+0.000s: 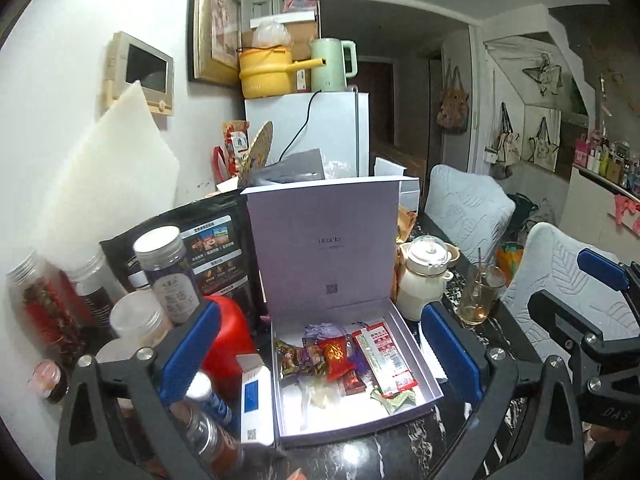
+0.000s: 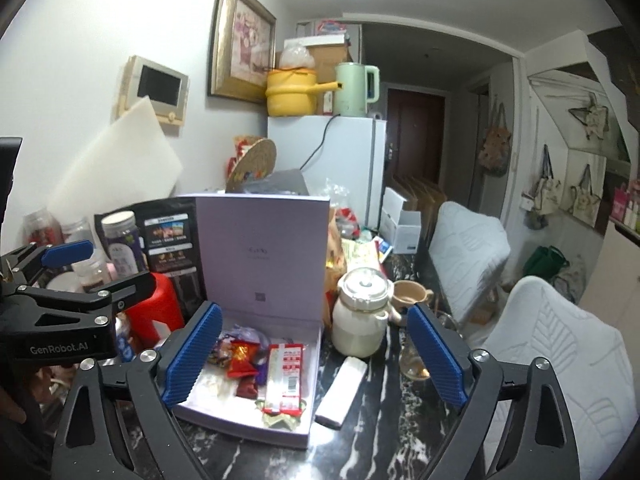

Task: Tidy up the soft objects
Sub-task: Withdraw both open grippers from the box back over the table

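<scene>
Between the blue pads of the left gripper (image 1: 320, 356), in the left wrist view, lies the open white box (image 1: 416, 364), its lid (image 1: 324, 244) standing upright at the far side and its tray on the dark marbled table (image 1: 400, 460). The jaws are spread wide with nothing between them, and the soft snack packets sit ahead of and below the fingertips — a red pouch (image 1: 335, 357) near the middle, a purple drawstring bag (image 1: 320, 330) just behind it, and a long red-and-white sachet (image 1: 386, 360) whose long axis runs from the lid towards the camera, slightly slanted to the right. Jars and a red canister (image 1: 224, 340) crowd the box's left wall; a cream teapot (image 1: 424, 280) stands just beside its right far corner. From the right wrist view, the right gripper (image 2: 316, 360) is likewise spread and empty, and the same box (image 2: 312, 408) lies ahead but off to the left of its centre line, the left pad overlapping the tray's near-left part in the picture. The long sachet (image 2: 285, 376) points almost straight away from this camera, the red pouch (image 2: 242, 360) just to its left. A white flat packet (image 2: 342, 392) rests on the table (image 2: 380, 448) just outside the box's right wall, nearly centred between these jaws, so I judge the right hand better placed for it — and the left for anything inside the tray. The left gripper (image 2: 68, 264) shows at the left edge, well above the clutter.
</scene>
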Action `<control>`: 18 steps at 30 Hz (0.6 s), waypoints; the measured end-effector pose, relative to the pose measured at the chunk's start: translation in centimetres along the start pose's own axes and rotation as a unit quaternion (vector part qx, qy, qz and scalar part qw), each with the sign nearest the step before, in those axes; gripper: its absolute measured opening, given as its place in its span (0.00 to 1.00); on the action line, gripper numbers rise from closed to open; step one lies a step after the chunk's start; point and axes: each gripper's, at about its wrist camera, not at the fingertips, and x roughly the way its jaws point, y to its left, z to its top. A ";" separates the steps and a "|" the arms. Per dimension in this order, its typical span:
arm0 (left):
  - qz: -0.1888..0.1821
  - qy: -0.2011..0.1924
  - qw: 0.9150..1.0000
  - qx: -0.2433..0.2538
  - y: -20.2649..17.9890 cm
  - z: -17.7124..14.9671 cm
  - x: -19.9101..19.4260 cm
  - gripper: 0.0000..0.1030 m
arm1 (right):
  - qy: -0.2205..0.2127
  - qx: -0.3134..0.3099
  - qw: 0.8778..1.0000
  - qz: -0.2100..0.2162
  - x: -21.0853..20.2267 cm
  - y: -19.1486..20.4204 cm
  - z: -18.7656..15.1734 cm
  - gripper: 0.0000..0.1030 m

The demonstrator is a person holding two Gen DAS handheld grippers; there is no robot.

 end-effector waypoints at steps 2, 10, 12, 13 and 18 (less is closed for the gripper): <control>0.003 -0.004 1.000 0.000 0.0 -0.4 -1.1 0.99 | -0.005 0.001 1.000 0.001 -1.1 0.2 -0.2 0.94; 0.005 -0.016 1.000 -0.002 0.4 -2.6 -4.5 0.99 | -0.017 -0.001 1.000 0.006 -4.9 1.3 -1.7 0.96; 0.009 -0.014 1.000 0.001 0.4 -3.3 -5.0 0.99 | -0.016 -0.001 1.000 0.007 -5.5 1.5 -2.2 0.96; 0.010 -0.014 1.000 0.003 0.4 -3.6 -5.2 0.99 | -0.014 0.000 1.000 0.007 -5.7 1.7 -2.5 0.96; 0.010 -0.006 1.000 0.006 0.4 -5.4 -6.1 0.99 | -0.004 0.003 1.000 0.004 -6.8 2.6 -4.4 0.96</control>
